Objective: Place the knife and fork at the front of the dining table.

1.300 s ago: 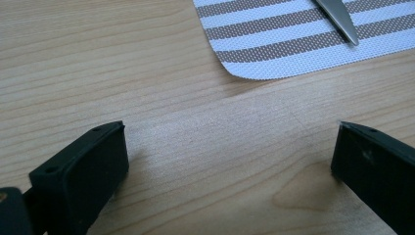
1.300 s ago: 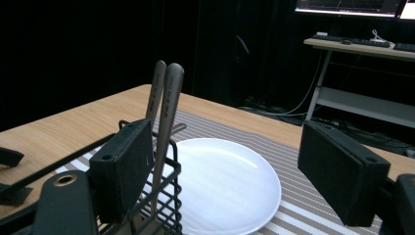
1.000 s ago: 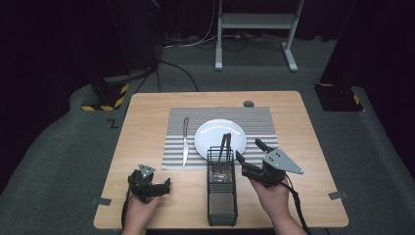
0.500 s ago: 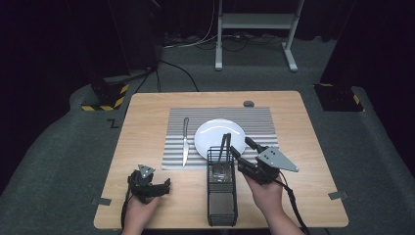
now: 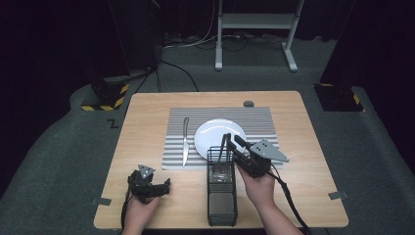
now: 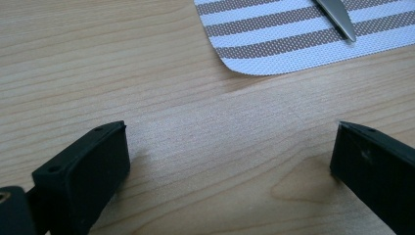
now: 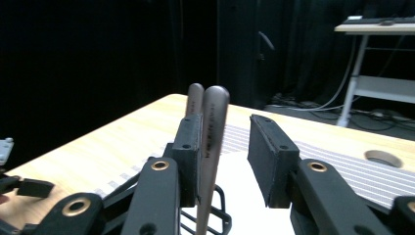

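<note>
Two handles (image 7: pixel 210 142) stand upright in the black wire caddy (image 5: pixel 221 193), and the right tool (image 5: pixel 231 145) has just come in on them from 3 o'clock while its jaws have been closing from wide to a narrow gap. In the right gripper view the nearer handle lies against the left pad (image 7: pixel 190 156); the right pad stands just apart from it, so the grip is not yet made and the tool is still loose around the handle. By my reading, a piece of cutlery is about to be drawn out of the caddy for the place setting. That setting lies at 12 o'clock from the caddy: a white plate (image 5: pixel 220 136) on a striped mat (image 5: pixel 262 122), with a knife (image 5: pixel 185 141) at the plate's 9 o'clock. The left tool (image 5: pixel 164 186) rests on the bench (image 5: pixel 147 117) at the caddy's 9 o'clock, jaws spread wide and empty.
</note>
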Available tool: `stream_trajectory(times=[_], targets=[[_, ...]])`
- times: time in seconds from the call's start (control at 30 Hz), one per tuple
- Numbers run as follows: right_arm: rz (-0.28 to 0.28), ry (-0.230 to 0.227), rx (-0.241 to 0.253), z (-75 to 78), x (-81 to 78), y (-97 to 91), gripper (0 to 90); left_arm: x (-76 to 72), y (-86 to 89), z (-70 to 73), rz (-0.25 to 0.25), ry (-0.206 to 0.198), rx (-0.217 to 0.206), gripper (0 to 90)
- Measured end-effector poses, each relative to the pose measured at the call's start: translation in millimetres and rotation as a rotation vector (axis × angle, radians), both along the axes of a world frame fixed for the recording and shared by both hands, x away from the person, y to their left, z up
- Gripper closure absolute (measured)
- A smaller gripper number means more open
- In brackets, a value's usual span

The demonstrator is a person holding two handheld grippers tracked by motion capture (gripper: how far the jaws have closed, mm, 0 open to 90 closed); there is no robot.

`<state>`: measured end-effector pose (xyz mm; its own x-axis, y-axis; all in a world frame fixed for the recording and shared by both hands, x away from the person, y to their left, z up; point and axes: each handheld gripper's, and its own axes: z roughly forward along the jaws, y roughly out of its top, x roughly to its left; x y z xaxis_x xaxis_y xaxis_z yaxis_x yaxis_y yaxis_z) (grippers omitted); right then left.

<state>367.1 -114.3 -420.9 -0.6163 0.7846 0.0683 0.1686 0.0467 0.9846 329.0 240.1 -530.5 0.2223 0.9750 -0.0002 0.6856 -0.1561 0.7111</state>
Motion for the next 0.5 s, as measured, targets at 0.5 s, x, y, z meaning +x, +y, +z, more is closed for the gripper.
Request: stream_trajectory(times=[0.5], targets=[[0.035,0.007,0.001,-7.9,3.2,9.0,78.8,-1.4,0.6,0.0,0.009,-0.001,0.001,1.2]])
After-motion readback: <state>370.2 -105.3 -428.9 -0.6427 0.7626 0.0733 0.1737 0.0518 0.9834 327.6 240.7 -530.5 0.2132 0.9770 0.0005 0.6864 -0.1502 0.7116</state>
